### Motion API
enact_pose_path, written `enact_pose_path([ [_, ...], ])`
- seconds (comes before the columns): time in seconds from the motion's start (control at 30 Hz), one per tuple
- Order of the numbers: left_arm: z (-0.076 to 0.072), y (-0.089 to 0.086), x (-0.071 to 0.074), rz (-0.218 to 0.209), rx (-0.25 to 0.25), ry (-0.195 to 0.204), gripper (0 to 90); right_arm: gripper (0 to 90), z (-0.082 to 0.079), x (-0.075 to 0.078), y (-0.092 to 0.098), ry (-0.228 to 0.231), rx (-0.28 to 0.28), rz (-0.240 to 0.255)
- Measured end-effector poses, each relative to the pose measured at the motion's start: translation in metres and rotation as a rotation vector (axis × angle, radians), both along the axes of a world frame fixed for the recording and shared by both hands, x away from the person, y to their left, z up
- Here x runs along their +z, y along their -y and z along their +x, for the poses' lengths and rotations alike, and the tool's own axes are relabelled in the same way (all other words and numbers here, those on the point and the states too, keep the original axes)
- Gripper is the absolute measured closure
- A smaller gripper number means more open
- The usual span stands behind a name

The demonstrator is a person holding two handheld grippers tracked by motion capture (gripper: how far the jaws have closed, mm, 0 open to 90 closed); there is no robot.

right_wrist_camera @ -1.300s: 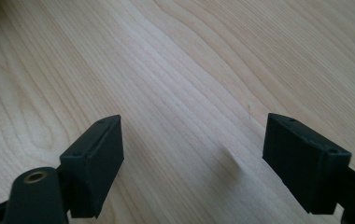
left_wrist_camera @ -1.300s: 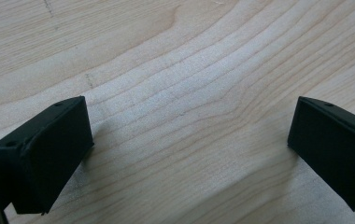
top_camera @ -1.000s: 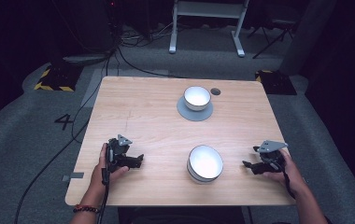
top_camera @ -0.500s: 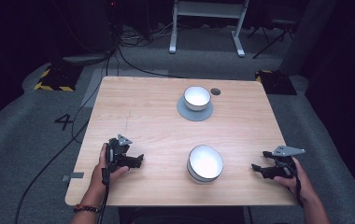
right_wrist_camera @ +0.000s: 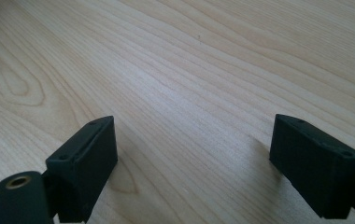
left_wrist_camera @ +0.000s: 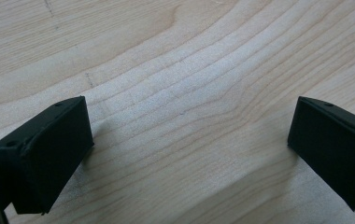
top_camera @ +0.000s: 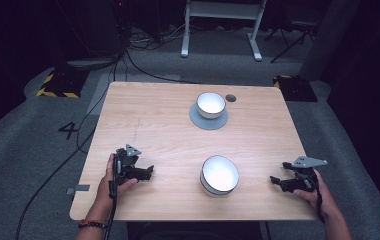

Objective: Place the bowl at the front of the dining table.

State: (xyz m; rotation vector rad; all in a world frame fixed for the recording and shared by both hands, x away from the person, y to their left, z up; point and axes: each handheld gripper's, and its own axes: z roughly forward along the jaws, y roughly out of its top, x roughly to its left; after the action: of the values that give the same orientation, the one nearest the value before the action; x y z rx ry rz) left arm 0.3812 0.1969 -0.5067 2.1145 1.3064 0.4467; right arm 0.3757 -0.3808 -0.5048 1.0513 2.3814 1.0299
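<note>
Resting low on the counter (top_camera: 158,125), both grippers, left (top_camera: 143,172) and right (top_camera: 280,182), fingers apart and empty; bowls (top_camera: 219,174) untouched, nothing visibly begun.

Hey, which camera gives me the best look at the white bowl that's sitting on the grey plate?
The high view. It shows the white bowl whole, upright on the grey plate at the far side of the table. The left gripper view and the right gripper view look down at bare wood between each tool's open jaws, so they tell you nothing about that bowl.
</note>
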Motion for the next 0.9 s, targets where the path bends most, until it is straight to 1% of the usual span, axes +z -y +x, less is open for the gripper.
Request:
enact_pose_path([
  [0.47, 0.0012, 0.0000, 0.0003, 0.006, -0.005, 0.000, 0.0, 14.9, -0.0003, 0.0003, -0.0011, -0.003, 0.000, -0.001],
  [0.53, 0.0013, 0.0000, 0.0004, 0.007, -0.007, 0.000, 0.0, 15.1, 0.0000, 0.0000, -0.0010, 0.004, 0.003, -0.003],
  [0.9, 0.0014, 0.0003, 0.0005, 0.003, -0.009, -0.007, 0.0, 15.2, 0.0000, 0.0000, -0.0010, 0.004, 0.002, -0.001],
])
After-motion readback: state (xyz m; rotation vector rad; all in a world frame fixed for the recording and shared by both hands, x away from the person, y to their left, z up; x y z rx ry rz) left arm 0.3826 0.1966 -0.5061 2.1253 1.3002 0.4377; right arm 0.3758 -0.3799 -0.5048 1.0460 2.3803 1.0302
